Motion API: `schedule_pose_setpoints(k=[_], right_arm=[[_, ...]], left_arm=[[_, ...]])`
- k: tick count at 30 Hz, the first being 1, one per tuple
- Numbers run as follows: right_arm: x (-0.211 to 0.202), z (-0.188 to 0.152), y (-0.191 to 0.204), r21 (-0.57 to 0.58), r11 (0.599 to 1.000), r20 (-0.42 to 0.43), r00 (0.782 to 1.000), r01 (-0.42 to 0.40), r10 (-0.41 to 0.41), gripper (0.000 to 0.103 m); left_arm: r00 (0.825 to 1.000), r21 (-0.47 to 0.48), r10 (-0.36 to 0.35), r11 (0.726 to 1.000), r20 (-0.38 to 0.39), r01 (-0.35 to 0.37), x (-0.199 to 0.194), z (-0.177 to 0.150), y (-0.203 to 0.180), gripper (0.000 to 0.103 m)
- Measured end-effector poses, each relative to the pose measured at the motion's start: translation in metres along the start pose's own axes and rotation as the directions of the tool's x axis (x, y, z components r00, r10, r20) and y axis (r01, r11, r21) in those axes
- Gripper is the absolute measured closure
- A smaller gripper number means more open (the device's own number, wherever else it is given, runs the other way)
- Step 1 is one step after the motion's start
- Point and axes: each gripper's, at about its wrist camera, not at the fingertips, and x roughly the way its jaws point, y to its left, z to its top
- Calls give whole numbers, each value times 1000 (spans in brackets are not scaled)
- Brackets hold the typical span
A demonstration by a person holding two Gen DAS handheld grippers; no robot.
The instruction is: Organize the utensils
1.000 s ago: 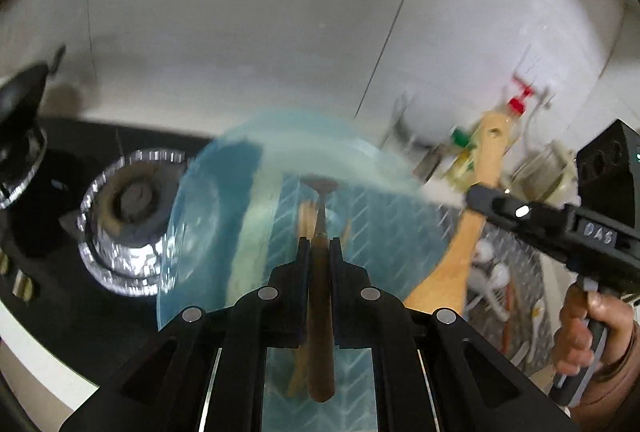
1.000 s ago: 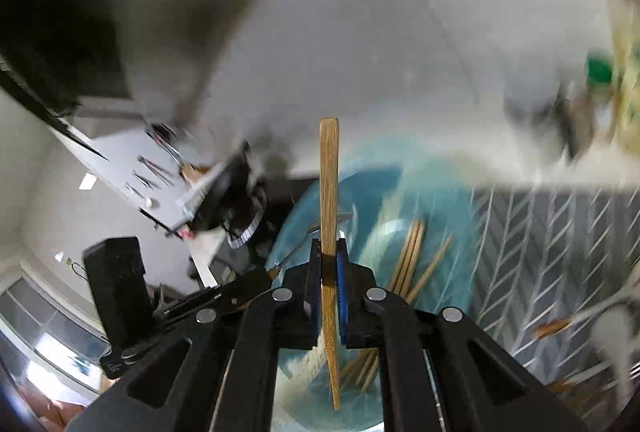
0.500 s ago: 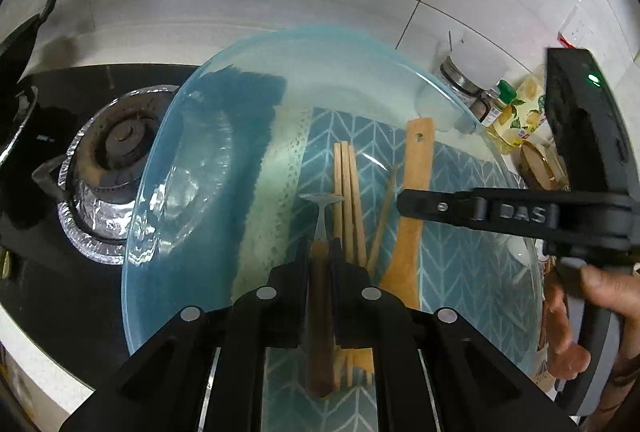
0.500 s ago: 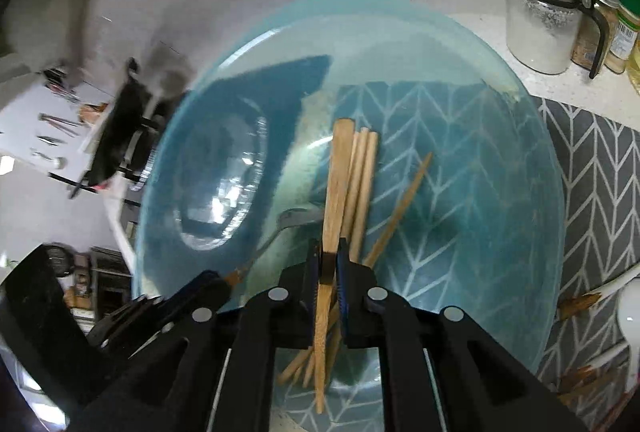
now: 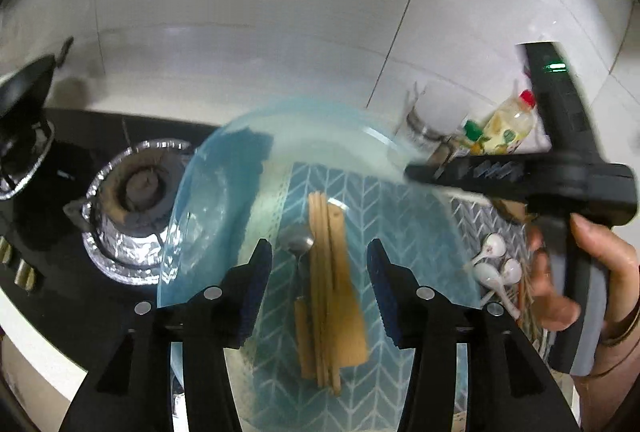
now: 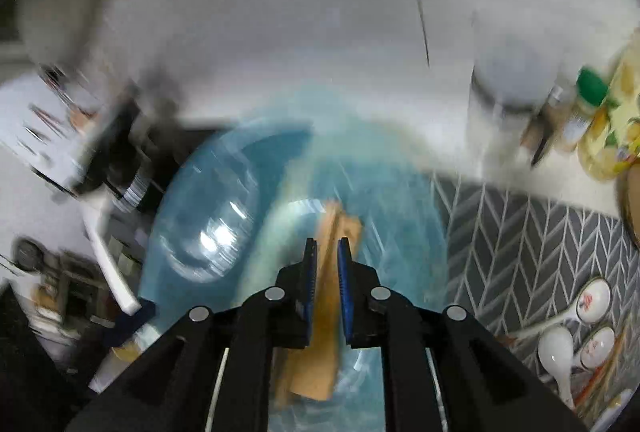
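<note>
Left wrist view first: my left gripper (image 5: pixel 319 246) has its jaws well apart; they have just been opening, and the pads press on nothing. Straight below the gap lies the clear blue bowl (image 5: pixel 208 200), and in it, seen between my two fingers, a metal spoon (image 5: pixel 297 242) with a wooden handle, a bundle of chopsticks (image 5: pixel 320 272) just right of it, and a wooden spatula (image 5: pixel 346 296) against their right side. All three lie lengthwise along the line my tool points. To the far left of the fingers is a foil-lined stove burner (image 5: pixel 136 200). To the right, beyond the bowl rim, white ceramic spoons (image 5: pixel 494 244) rest on a grey herringbone mat (image 5: pixel 472 216). Up and to the right a hand (image 5: pixel 592 272) holds my right gripper (image 5: pixel 410 174), whose tip hangs over the bowl's far right rim with nothing in it; behind it stands a yellow bottle (image 5: pixel 508 124).

Right wrist view, badly blurred: the right jaws are drawn almost together, only a thin slit showing between the blue pads, and they clamp nothing. The spatula shows through that slit and below it, down in the bowl. The mat and ceramic spoons sit off to the right of the fingers, and a pale jar (image 6: pixel 512 84) stands ahead on the right
</note>
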Motion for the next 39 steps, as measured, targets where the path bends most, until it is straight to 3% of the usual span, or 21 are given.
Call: schedule_pose_setpoints(k=[2, 5, 7, 8, 9, 11, 12, 13, 15, 16, 18, 21, 22, 23, 25, 28, 32, 35, 37, 39], right_arm=[[-45, 0, -5, -18, 995, 132, 987, -95, 97, 93], [-120, -5, -3, -133, 989, 307, 945, -72, 110, 90], [-171, -16, -7, -210, 978, 412, 906, -6, 94, 66], [-200, -27, -14, -234, 971, 479, 875, 46, 74, 35], [-219, -35, -22, -247, 966, 527, 847, 72, 71, 20], [-251, -60, -38, -268, 954, 647, 759, 132, 77, 18], [-266, -73, -52, -246, 953, 688, 724, 179, 42, 16], [-270, -77, -62, -223, 954, 686, 728, 200, 8, 16], [-271, -88, -94, -171, 961, 627, 776, 217, -63, 16], [-270, -95, -110, -126, 961, 614, 781, 245, -119, 16], [-263, -112, -146, -46, 947, 548, 801, 317, -241, 16], [-251, -136, -190, 41, 940, 471, 823, 338, -317, 16], [-248, -143, -201, 63, 940, 452, 831, 334, -326, 16], [-244, -150, -210, 82, 941, 433, 839, 328, -330, 16], [-230, -164, -225, 109, 952, 378, 873, 288, -307, 16], [-226, -184, -244, 154, 956, 335, 897, 250, -289, 16], [-222, -202, -256, 185, 958, 302, 915, 219, -267, 16], [-215, -205, -267, 200, 959, 277, 927, 200, -252, 16], [-215, -207, -271, 212, 959, 268, 932, 188, -242, 16], [-213, -208, -275, 223, 960, 268, 936, 169, -227, 16]], left_arm=[[1000, 6, -15, 1000, 24, 15, -12, 3, -13, 52], [995, 73, -63, 996, 82, 57, -35, 4, -52, 45], [989, 120, -109, 988, 97, 97, -46, 1, -75, 43], [985, 153, -143, 980, 95, 127, -50, -3, -93, 41], [982, 175, -167, 973, 91, 150, -51, -6, -107, 38], [971, 224, -230, 952, 65, 211, -45, -18, -140, 35], [970, 236, -238, 946, 49, 221, -39, -24, -150, 35], [970, 248, -243, 941, 22, 230, -30, -32, -161, 35], [960, 277, -275, 921, -42, 276, -5, -51, -187, 34], [953, 283, -296, 911, -62, 301, 9, -62, -196, 32], [954, 310, -285, 903, -89, 299, 35, -80, -216, 28], [963, 343, -221, 902, -156, 263, 82, -94, -236, 28], [962, 338, -196, 907, -192, 252, 96, -96, -239, 31], [950, 310, -181, 915, -256, 258, 114, -98, -242, 40], [927, 230, -201, 932, -316, 281, 136, -101, -239, 42], [946, 177, -140, 964, -294, 198, 157, -99, -233, 42], [975, 229, -84, 964, -205, 132, 168, -80, -235, 42], [973, 315, -55, 941, -226, 126, 188, -62, -247, 43], [968, 364, -32, 923, -249, 124, 209, -53, -255, 50], [958, 331, -56, 931, -281, 151, 223, -44, -257, 61]])
